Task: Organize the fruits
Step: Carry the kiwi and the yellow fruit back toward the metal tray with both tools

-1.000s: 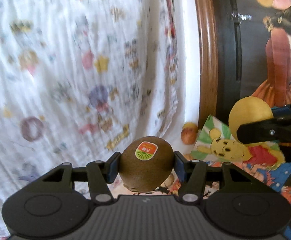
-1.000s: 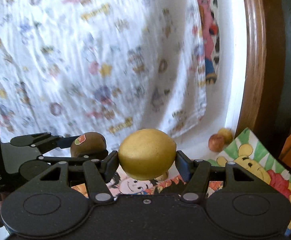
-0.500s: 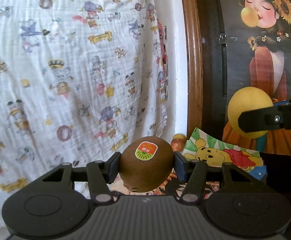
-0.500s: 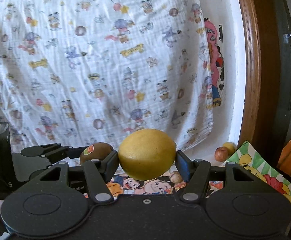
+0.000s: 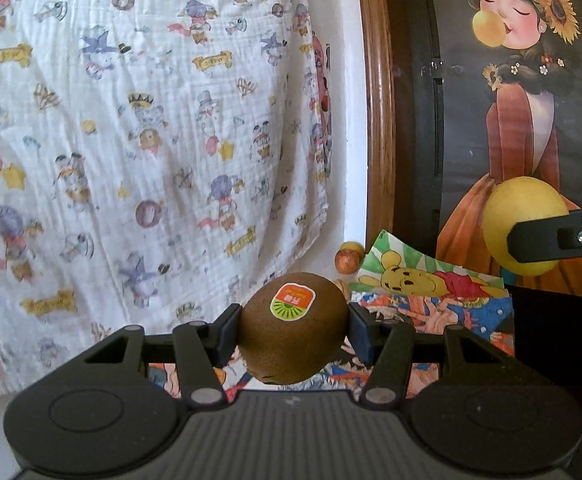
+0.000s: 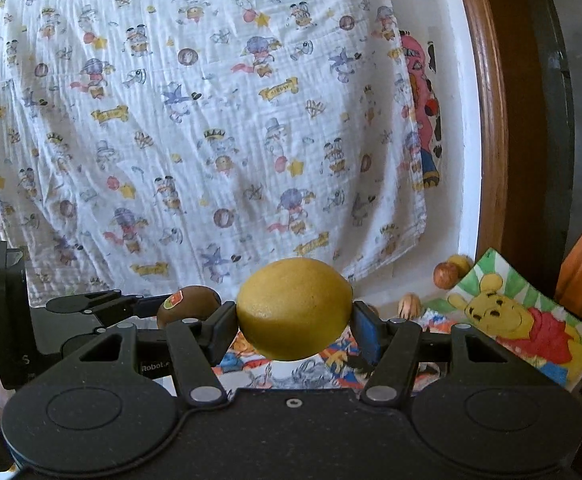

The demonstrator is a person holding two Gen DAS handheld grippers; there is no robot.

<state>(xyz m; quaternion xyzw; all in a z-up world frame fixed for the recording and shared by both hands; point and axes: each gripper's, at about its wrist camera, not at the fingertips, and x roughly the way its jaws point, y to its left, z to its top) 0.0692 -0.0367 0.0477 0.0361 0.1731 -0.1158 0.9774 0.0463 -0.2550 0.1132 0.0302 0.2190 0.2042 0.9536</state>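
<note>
My left gripper [image 5: 293, 330] is shut on a brown kiwi [image 5: 293, 330] with a green and orange sticker, held in the air above the cartoon-printed table cover [image 5: 431, 312]. My right gripper [image 6: 294, 308] is shut on a yellow lemon [image 6: 294, 308]. In the left wrist view the lemon [image 5: 525, 226] shows at the right, behind a black finger of the right gripper. In the right wrist view the kiwi [image 6: 189, 306] shows at the left, in the left gripper's fingers. Two small round fruits [image 5: 349, 258] lie at the back of the table by the wall.
A white cartoon-printed cloth [image 6: 211, 120] hangs over the wall behind. A wooden frame [image 5: 379, 120] and a dark panel with a painted girl [image 5: 523, 100] stand at the right. Another small brown fruit [image 6: 409, 305] lies on the table near the Pooh picture [image 6: 523, 324].
Both views have tilted up and steadied: more of the hanging cloth and the painted panel shows, the table sits lower. Both grippers have kept their fruits.
</note>
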